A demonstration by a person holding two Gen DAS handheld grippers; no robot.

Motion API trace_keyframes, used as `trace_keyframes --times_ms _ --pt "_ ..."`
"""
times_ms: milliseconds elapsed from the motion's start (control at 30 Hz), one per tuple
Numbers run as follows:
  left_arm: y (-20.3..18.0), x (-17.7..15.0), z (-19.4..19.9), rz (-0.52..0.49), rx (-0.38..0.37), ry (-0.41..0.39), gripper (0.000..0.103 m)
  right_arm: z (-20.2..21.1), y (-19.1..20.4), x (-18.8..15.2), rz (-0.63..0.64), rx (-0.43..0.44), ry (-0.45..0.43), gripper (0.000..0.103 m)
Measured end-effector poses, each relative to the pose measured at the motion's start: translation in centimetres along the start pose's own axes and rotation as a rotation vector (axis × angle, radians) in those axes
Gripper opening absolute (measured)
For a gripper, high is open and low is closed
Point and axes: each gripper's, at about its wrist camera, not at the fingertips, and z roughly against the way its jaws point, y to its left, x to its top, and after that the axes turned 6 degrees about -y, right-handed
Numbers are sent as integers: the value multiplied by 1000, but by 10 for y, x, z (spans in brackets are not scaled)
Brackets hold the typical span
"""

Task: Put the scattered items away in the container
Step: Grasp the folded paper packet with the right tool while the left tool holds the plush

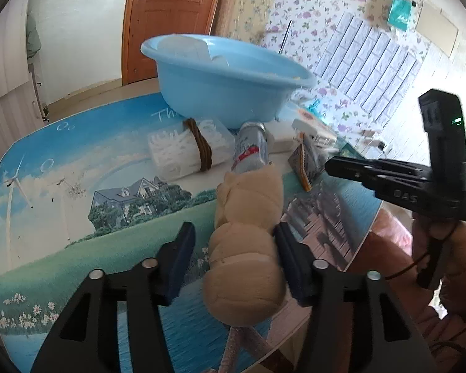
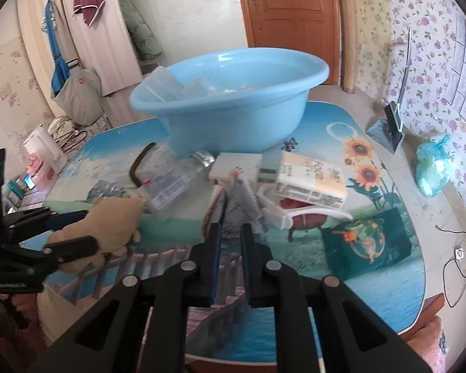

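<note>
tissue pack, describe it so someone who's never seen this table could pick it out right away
Find the big light blue basin on the picture-printed table. In the clutter in front of it, toward the sunflowers, lies the tissue pack: a cream soft-wrapped block resting tilted atop a white tray, the only item with green print.

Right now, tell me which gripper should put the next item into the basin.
Left. The left gripper already brackets the plush toy; the right gripper hovers empty, nearly closed. The blue basin lies ahead.
</note>
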Motion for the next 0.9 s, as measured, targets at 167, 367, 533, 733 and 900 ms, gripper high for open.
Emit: trace_keyframes --times_ms 167,367,533,733,900 --pt "-2 -5 -9 -3 26 25 43 5 14 -6 31 36 2 13" --pt "4 -4 6 27 42 -18 42 13 19 -7 42 50 -12 11" --pt "13 -1 18 50 88 -51 42 20 20 -6 45 56 -36 11" --pt "17 -2 22 59 129 -56 43 27 22 -7 47 56 -50 11" --pt "15 -3 20 55 135 -47 43 29 18 -9 39 48 -51 11"
